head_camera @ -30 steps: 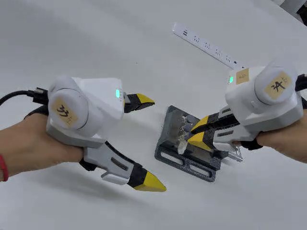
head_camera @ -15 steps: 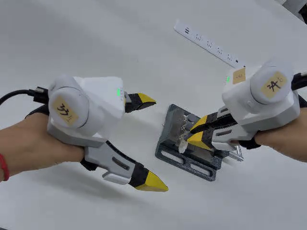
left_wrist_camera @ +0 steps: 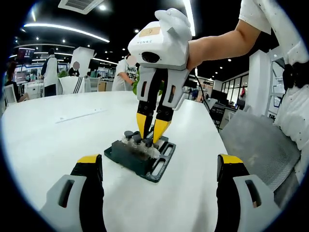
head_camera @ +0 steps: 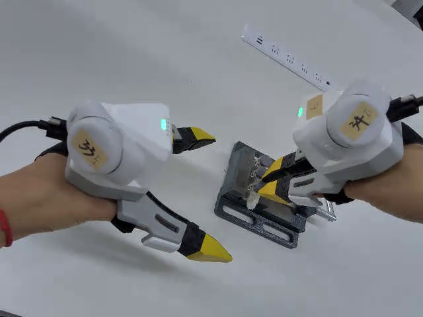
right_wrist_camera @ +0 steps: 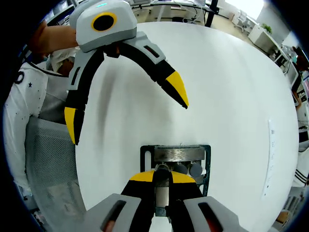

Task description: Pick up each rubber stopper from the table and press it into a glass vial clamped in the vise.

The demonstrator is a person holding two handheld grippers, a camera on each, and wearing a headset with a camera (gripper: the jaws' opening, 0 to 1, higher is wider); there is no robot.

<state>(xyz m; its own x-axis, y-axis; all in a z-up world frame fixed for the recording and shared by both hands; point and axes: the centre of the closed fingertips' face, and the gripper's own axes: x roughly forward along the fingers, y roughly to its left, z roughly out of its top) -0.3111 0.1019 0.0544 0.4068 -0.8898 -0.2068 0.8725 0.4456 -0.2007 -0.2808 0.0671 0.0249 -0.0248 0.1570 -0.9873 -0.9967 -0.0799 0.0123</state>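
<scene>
Little had moved on the left over the last second: the left gripper hung above the table as before, jaws spread wide and empty, the left hand holding it level and pointed toward the vise. In the vise stood the row of glass vials, some already capped. On the right, the right gripper had leaned its body leftward over the vise while its tips stayed put. Its jaws were drawn nearly together, apparently pinching a rubber stopper over the end vial. The stopper looked light, soft and grippy, best held by its sides. The glass looked brittle, so the press should go straight down.
</scene>
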